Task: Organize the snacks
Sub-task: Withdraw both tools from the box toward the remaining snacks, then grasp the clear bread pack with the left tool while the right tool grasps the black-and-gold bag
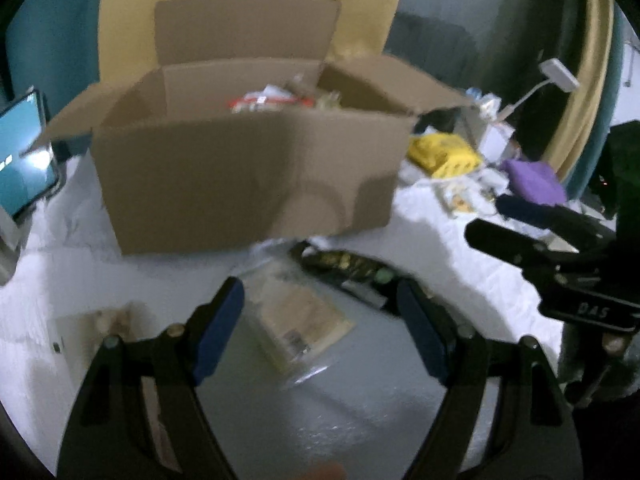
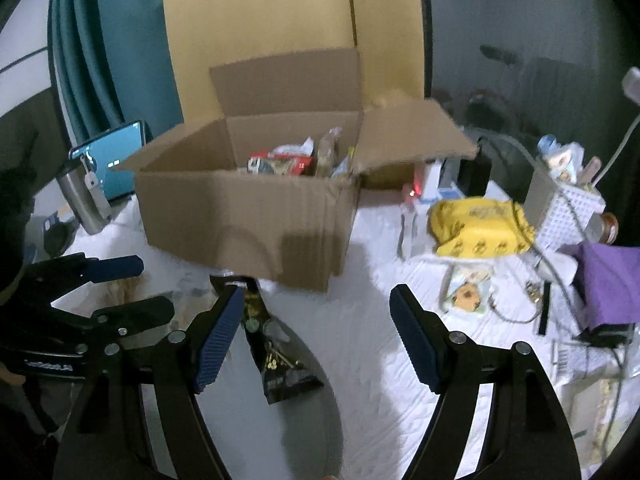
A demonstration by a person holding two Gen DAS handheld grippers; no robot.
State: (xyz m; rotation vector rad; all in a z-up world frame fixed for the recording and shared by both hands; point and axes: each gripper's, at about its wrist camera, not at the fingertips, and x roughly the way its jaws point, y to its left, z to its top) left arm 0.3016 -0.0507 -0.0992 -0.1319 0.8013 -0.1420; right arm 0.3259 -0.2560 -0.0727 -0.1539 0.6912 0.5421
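An open cardboard box (image 1: 240, 176) (image 2: 248, 216) stands on the white-covered table with several snack packets (image 2: 296, 160) inside. In front of it lie a clear packet with tan contents (image 1: 304, 320) and a black snack packet (image 1: 344, 272) (image 2: 280, 360). My left gripper (image 1: 320, 292) hangs open above the clear packet, not touching it. My right gripper (image 2: 318, 296) is open above the black packet, which lies by its left finger. Each gripper shows in the other's view, the right gripper (image 1: 492, 224) and the left gripper (image 2: 148, 288), side by side.
A yellow packet (image 2: 480, 228), a purple cloth (image 2: 612, 280), a white basket (image 2: 572, 212) and loose cables crowd the table's right side. A lit phone (image 2: 116, 160) and a metal bottle (image 2: 82, 196) stand left of the box. A wooden panel rises behind it.
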